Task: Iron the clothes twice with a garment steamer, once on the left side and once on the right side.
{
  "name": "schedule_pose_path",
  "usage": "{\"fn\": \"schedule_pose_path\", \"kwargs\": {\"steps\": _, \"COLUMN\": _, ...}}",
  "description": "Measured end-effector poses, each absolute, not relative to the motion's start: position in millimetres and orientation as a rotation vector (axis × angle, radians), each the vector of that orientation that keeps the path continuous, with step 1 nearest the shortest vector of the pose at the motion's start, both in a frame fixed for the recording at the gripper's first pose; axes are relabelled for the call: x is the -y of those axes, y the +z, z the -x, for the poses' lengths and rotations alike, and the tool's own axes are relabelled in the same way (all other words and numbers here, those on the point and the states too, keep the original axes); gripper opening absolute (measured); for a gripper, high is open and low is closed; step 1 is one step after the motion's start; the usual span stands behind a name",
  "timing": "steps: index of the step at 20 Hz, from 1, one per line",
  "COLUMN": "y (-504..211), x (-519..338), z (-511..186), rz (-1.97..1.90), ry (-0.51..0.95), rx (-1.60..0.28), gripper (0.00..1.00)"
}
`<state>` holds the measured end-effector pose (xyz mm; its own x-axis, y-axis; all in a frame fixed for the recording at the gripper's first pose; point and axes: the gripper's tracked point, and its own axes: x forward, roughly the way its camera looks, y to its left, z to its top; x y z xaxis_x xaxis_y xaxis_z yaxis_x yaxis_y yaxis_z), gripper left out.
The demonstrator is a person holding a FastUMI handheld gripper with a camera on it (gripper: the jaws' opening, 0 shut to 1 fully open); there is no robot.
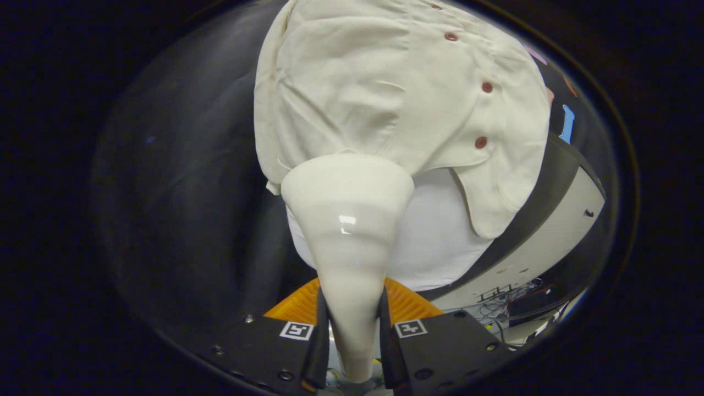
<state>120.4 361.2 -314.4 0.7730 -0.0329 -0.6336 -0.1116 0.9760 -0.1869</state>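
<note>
Glossy white cone-shaped garment steamer (347, 220) clamped between both fingers of the gripper (352, 335), its wide head against the lower left part of a hanging cream button-front shirt (385, 93), left of the dark red buttons (481, 142); left-side pass looks under way, how much is covered I cannot tell; right side, past the buttons, judged still to do; black cloth wall (187, 181) behind.

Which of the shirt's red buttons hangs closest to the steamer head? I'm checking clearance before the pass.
The lowest button, just above the shirt's hem and right of the steamer head. The other buttons sit higher. The tool grips the steamer.
</note>
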Motion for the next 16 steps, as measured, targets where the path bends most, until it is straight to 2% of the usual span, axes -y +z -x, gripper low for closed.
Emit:
{"fn": "schedule_pose_path", "kwargs": {"steps": 5, "y": -269.8, "x": -342.0, "z": -86.5, "rz": 0.241, "ry": 0.114, "rx": -0.651, "gripper": 0.39}}
{"fn": "schedule_pose_path", "kwargs": {"steps": 16, "y": -97.9, "x": -304.0, "z": -48.7, "rz": 0.24, "ry": 0.213, "rx": -0.434, "gripper": 0.39}}
